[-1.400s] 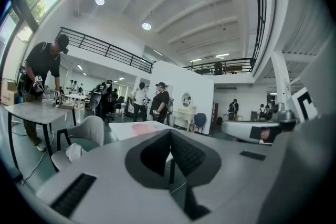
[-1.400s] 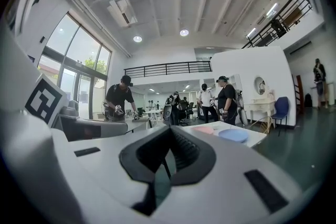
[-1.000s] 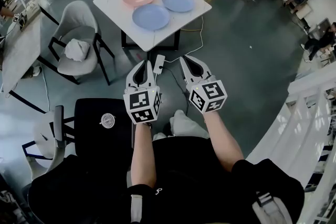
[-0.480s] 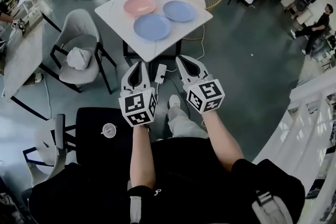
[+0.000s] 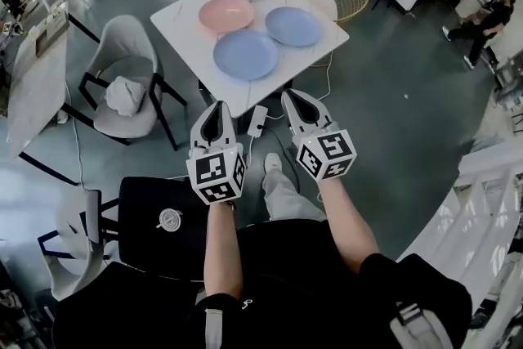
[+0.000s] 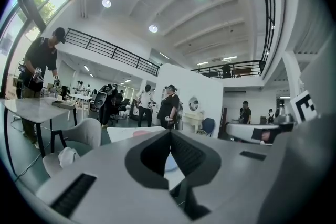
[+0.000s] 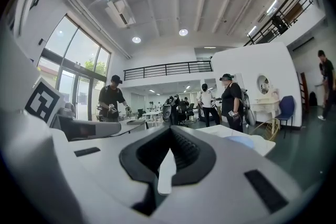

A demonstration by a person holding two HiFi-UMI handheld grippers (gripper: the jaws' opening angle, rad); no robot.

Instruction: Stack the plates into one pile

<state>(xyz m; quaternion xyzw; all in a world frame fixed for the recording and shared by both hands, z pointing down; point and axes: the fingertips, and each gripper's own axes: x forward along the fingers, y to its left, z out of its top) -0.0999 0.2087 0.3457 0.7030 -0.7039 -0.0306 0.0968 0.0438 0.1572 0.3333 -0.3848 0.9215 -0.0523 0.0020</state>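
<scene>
Since all lie flat, pink plate [image 5: 226,14] and blue plates [image 5: 246,54] [image 5: 292,25] face upward.

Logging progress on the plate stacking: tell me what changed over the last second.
The person stepped toward the white table, which now sits nearer the left gripper and right gripper in the head view. Nothing was grasped or released. Both grippers stayed shut and empty; the pink plate, near blue plate and far blue plate still lie side by side, unstacked.
</scene>
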